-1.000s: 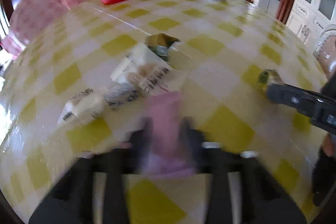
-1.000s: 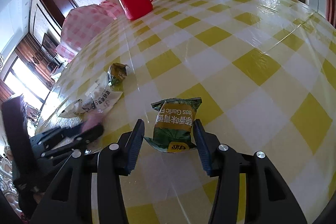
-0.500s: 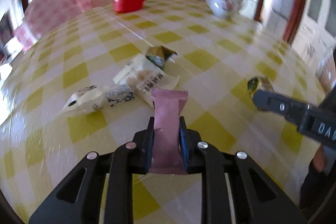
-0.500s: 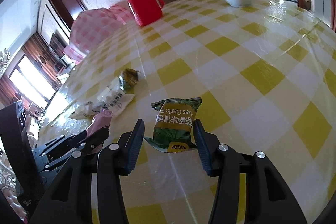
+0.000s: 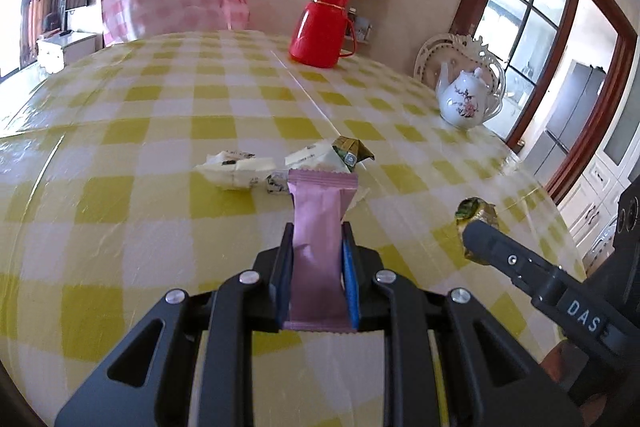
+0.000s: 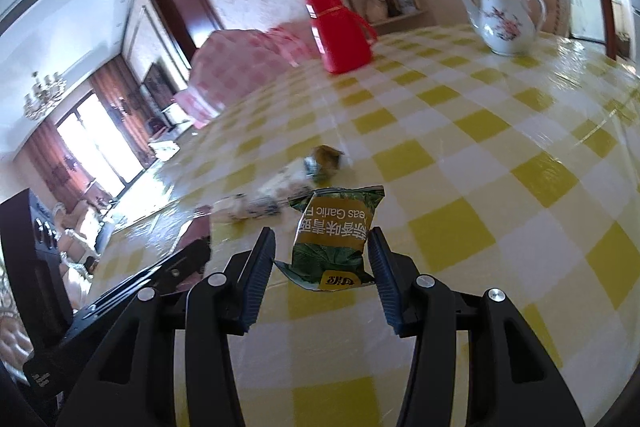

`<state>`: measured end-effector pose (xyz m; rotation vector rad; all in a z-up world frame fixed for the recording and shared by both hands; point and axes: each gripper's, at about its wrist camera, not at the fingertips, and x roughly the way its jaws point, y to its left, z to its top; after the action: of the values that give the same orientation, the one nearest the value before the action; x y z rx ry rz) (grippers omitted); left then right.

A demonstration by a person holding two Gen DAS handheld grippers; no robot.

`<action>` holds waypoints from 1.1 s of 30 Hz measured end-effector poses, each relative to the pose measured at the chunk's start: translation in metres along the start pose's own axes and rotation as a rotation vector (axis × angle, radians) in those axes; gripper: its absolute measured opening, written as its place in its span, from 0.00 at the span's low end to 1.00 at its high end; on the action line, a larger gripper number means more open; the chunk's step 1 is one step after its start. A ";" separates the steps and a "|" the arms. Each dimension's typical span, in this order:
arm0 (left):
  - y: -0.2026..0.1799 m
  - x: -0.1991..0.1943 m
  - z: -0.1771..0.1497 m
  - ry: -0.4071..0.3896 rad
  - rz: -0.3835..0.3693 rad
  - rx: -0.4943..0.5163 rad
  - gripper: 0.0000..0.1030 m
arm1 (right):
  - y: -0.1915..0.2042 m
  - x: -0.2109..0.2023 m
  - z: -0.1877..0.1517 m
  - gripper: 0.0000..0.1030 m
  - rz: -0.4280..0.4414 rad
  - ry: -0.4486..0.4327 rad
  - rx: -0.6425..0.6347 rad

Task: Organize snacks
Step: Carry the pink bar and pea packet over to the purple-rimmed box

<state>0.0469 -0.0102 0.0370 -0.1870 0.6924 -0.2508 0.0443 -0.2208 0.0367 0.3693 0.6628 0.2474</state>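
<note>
My left gripper [image 5: 316,233] is shut on a pink snack packet [image 5: 320,243] and holds it above the yellow-checked table [image 5: 120,195]. My right gripper [image 6: 322,243] is shut on a green garlic-pea packet [image 6: 334,239], its jaws wide around the puffy bag, lifted off the table. The green packet also shows at the right in the left wrist view [image 5: 476,213]. A small pile of white snack packets [image 5: 236,171] and a gold-green packet [image 5: 352,151] lie on the table ahead; it shows blurred in the right wrist view [image 6: 280,187].
A red thermos jug [image 5: 320,27] stands at the far side of the table, and a white floral teapot [image 5: 466,99] at the far right. A pink-checked covered chair [image 5: 176,7] is behind the table. The right gripper's arm [image 5: 560,299] crosses the lower right.
Both grippers have risen and tilted up with their packets; the table now looks lower and farther. The left view went from blurred motion to steady, the pink packet staying clamped.
</note>
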 end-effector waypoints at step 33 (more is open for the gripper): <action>0.033 -0.129 -0.090 -0.043 0.077 0.002 0.21 | 0.069 -0.090 -0.089 0.46 0.225 0.024 -0.032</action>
<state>-0.1021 0.0506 0.0390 -0.1631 0.6548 -0.1736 -0.0888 -0.1656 0.0498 0.4108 0.6407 0.4765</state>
